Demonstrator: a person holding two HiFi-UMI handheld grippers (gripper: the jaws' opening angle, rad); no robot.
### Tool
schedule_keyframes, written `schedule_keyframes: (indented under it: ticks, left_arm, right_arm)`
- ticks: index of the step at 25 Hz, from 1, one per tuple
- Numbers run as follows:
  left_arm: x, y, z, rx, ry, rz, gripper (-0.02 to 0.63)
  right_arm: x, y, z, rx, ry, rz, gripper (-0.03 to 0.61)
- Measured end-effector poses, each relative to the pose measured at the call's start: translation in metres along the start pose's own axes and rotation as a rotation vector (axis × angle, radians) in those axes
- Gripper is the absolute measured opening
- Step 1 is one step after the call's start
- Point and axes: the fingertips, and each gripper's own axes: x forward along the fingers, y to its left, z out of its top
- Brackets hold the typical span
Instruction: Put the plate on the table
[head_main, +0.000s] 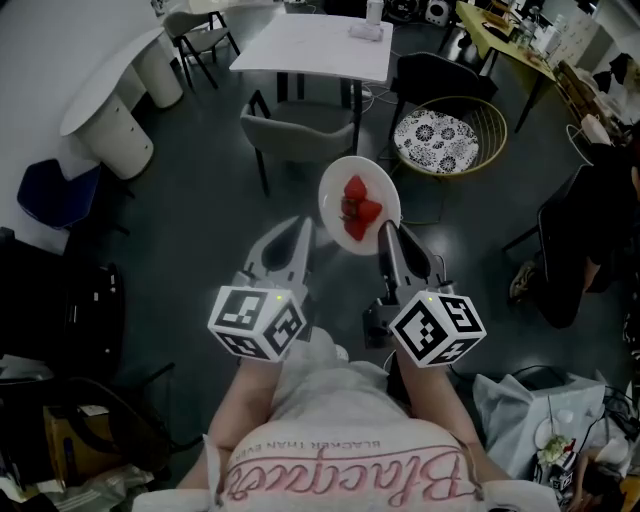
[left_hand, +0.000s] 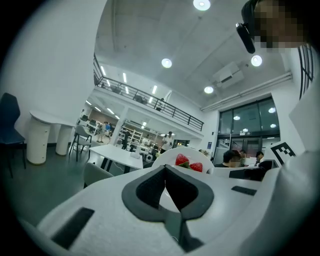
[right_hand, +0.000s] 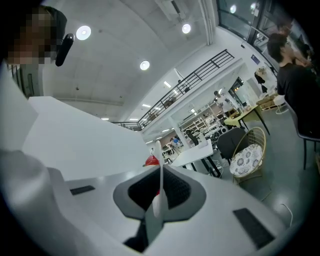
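The plate, pinched at its near edge by the right gripper up in the air, was best kept flat until the far table was reached, the left gripper being pressed together, empty.

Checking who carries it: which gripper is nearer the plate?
Right. The right gripper is clamped on the plate at its rim; the left gripper sits just to its left, shut.
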Motion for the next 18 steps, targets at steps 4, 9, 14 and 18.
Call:
schedule_keyframes:
  ticks: [4, 9, 14, 18]
  left_arm:
    - [0.011, 0.003, -0.003, -0.004, 0.001, 0.002, 0.003]
    - [0.041, 0.021, 0.002, -0.014, -0.007, -0.003, 0.003]
    - [0.088, 0.047, 0.014, -0.017, -0.014, -0.023, 0.003]
    - [0.131, 0.071, 0.027, -0.012, -0.016, -0.046, 0.003]
  right_arm:
    - [0.003, -0.01, 0.003, 0.004, -0.007, 0.0, 0.011]
    - [0.03, -0.023, 0.006, -0.015, -0.001, -0.014, 0.011]
    - [0.075, -0.042, 0.019, -0.019, -0.011, -0.033, 0.011]
    - [0.119, -0.054, 0.033, -0.026, -0.028, -0.041, 0.011]
